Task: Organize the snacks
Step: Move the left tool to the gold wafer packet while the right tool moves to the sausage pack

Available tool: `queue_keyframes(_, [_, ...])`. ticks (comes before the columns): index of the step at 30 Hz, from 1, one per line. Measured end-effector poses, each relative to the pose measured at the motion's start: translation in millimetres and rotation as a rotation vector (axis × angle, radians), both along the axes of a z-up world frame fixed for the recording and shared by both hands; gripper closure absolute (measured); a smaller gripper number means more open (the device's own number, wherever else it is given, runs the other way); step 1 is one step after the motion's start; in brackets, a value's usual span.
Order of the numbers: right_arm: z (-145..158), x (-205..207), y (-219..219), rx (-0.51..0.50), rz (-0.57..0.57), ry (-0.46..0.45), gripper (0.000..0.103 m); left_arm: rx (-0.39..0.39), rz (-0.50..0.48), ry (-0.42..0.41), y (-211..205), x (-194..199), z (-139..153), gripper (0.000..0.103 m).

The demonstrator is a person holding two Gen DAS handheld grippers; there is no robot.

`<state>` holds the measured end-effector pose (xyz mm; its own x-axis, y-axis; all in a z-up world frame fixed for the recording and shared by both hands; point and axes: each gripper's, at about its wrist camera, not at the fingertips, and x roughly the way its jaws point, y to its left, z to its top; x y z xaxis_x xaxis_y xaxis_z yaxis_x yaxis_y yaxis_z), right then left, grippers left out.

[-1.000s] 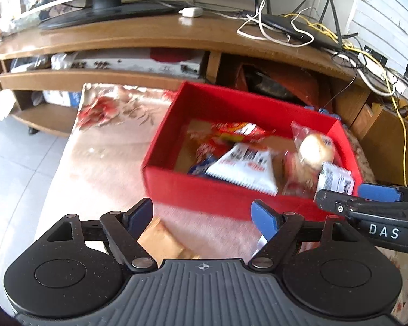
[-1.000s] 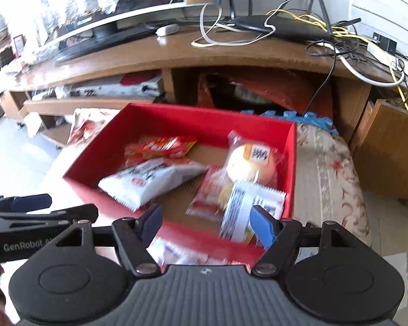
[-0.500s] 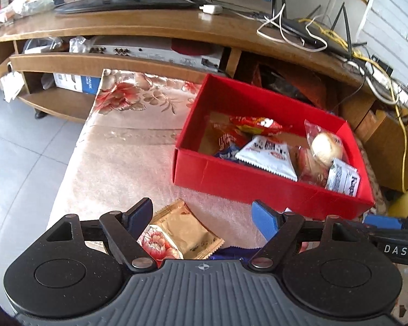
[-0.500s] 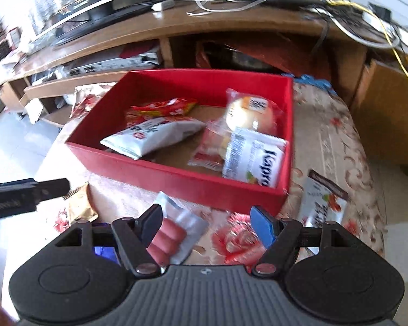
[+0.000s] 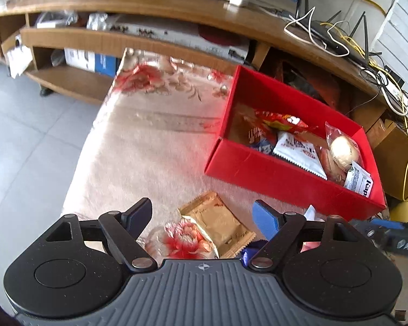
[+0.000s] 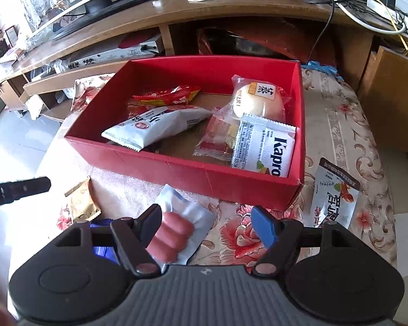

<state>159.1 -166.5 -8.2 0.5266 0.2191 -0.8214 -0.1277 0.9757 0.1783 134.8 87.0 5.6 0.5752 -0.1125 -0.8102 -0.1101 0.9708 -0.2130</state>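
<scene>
A red box (image 5: 272, 174) (image 6: 204, 174) on the flowered cloth holds several snack packs, among them a white Kapro pack (image 6: 263, 148) and a bun pack (image 6: 255, 96). My left gripper (image 5: 204, 216) is open and empty above a gold packet (image 5: 217, 224). My right gripper (image 6: 206, 222) is open and empty just over a clear sausage pack (image 6: 179, 228) lying in front of the box. A white-and-brown sachet (image 6: 331, 193) lies to the right of the box. A blue wrapper (image 6: 100, 250) shows under the right gripper's left finger.
A wooden TV stand (image 5: 155, 8) with shelves, a monitor and tangled cables (image 5: 340, 35) runs behind the cloth-covered table. Tiled floor (image 5: 27, 135) lies to the left. The left gripper's finger (image 6: 19, 190) shows at the right wrist view's left edge.
Both grippers have pulled back from the box toward the near edge of the table. The loose packets in front of the box have come into view. Both stay open.
</scene>
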Motion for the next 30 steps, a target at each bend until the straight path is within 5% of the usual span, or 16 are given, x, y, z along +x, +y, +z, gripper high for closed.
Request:
queue_keyframes(8, [22,-8,-55,0.055,-0.139,-0.059,0.024,-0.061,0.001,0.094,-10,16,-24,0.017])
queue_keyframes(24, [19,-13,-102,0.041,-0.255,-0.051,0.024,0.069,0.05,0.112,-32,30,-44,0.016])
queue_keyframes(30, [4,-9,-64,0.031,-0.138,-0.002,0.024,0.08,0.062,0.095,-27,22,-41,0.033])
